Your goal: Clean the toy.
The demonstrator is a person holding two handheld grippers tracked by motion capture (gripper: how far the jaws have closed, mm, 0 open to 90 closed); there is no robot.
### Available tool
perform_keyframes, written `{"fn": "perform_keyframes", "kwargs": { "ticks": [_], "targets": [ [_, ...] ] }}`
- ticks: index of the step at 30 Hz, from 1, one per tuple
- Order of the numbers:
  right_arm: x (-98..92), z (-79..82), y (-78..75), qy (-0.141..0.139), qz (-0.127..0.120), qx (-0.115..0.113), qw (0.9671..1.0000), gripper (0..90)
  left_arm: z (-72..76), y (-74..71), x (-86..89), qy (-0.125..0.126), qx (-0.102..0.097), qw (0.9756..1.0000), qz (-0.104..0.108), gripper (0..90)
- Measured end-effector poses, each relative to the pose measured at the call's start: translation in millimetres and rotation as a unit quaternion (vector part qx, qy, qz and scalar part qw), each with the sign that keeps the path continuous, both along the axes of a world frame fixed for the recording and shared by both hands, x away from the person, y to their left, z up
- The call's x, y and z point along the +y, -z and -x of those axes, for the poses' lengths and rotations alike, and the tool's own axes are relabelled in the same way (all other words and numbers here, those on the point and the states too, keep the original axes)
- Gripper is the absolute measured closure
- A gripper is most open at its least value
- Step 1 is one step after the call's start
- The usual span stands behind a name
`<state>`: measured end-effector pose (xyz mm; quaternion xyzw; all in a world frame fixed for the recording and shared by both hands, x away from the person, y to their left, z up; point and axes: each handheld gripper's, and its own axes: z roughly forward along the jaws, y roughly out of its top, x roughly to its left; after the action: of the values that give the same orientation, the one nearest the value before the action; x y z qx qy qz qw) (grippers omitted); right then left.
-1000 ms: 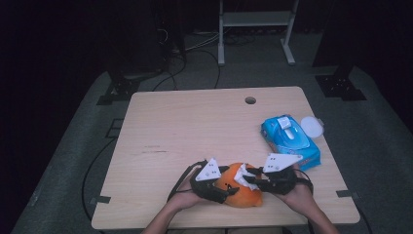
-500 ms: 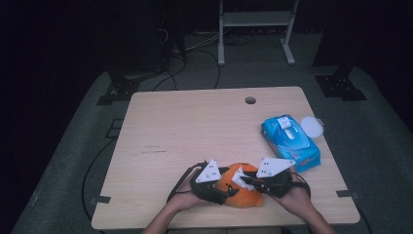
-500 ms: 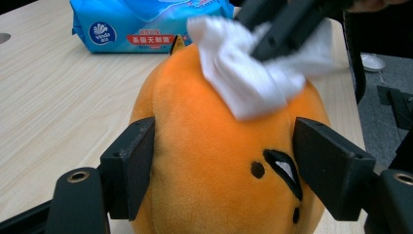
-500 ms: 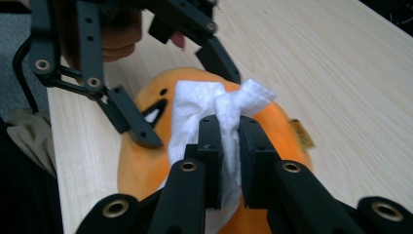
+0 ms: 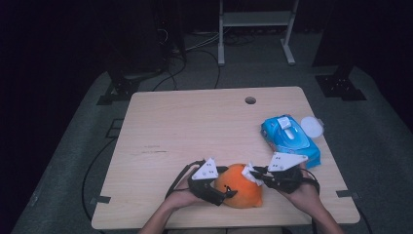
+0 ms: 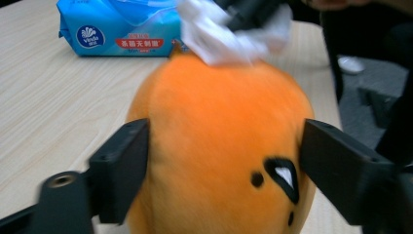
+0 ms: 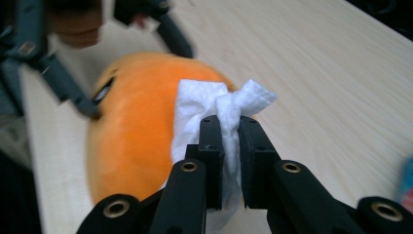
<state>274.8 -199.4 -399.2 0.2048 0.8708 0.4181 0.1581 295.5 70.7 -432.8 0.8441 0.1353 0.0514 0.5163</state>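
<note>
Two tongs are engaged at the near edge of the table (image 5: 160, 122). On my left, the left tongs (image 5: 225, 194) straddle the orange plush toy (image 5: 239, 186); their jaws have just been opening, and whether the pads still press the plush I cannot tell. At centre, the toy rests on the table. On my right, the right tongs (image 7: 229, 129) are clamped on a white wipe (image 7: 204, 109), laid against the toy's upper side. Wiping appears under way; most of the surface probably remains. Farther right lies the blue wipe pack (image 5: 290, 139).
</note>
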Motion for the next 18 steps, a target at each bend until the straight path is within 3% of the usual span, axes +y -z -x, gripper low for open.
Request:
{"fn": "perform_keyframes", "kwargs": {
  "ticks": [2, 4, 5, 6, 8, 10, 12, 14, 15, 16, 18],
  "targets": [
    [2.3, 2.8, -0.4, -0.02, -0.002, 0.003, 0.9998, 80.7, -4.5, -0.5, 2.2, -0.006, 0.017, 0.9998, 0.001, 8.7],
    [3.6, 4.3, -1.8, -0.036, -0.01, 0.008, 0.9993, 80.7, -7.2, 5.3, -1.0, -0.009, 0.037, 0.9992, -0.014, 4.6],
    [4.4, 4.9, -1.9, -0.038, -0.008, 0.007, 0.9992, 80.7, -8.0, 9.6, -3.7, -0.001, 0.055, 0.9984, -0.016, 4.9],
    [4.9, 4.7, -1.7, -0.037, -0.008, 0.008, 0.9993, 80.7, -7.5, 13.1, -6.1, -0.001, 0.056, 0.9983, -0.017, 5.6],
    [5.1, 3.7, -1.4, -0.026, -0.002, 0.005, 0.9997, 80.6, -5.6, 12.7, -6.5, -0.008, 0.047, 0.9987, -0.018, 19.5],
    [2.2, 0.9, -2.7, -0.012, -0.009, 0.009, 0.9998, 80.9, -4.8, 8.3, -6.2, -0.017, 0.028, 0.9994, -0.014, 29.4],
    [0.4, -1.1, -5.7, 0.002, -0.019, 0.003, 0.9998, 81.1, -1.5, 4.6, -7.2, -0.029, -0.001, 0.9996, 0.003, 32.4],
    [0.5, -2.0, -10.8, 0.016, -0.032, -0.016, 0.9992, 81.1, 3.2, 0.0, -10.4, -0.048, -0.057, 0.9972, 0.011, 33.6],
    [1.7, -2.1, -12.2, 0.02, -0.036, -0.02, 0.999, 81.0, 5.9, -0.7, -14.2, -0.06, -0.094, 0.9938, 0.004, 33.6],
    [5.1, -1.9, -13.2, 0.032, -0.034, -0.031, 0.9984, 80.9, 6.8, 0.3, -16.3, -0.065, -0.108, 0.992, -0.001, 33.5],
    [11.7, -3.4, -10.3, 0.041, -0.025, -0.036, 0.9982, 80.9, 5.3, 6.1, -17.8, -0.063, -0.106, 0.9923, -0.008, 31.6]
  ]
}}
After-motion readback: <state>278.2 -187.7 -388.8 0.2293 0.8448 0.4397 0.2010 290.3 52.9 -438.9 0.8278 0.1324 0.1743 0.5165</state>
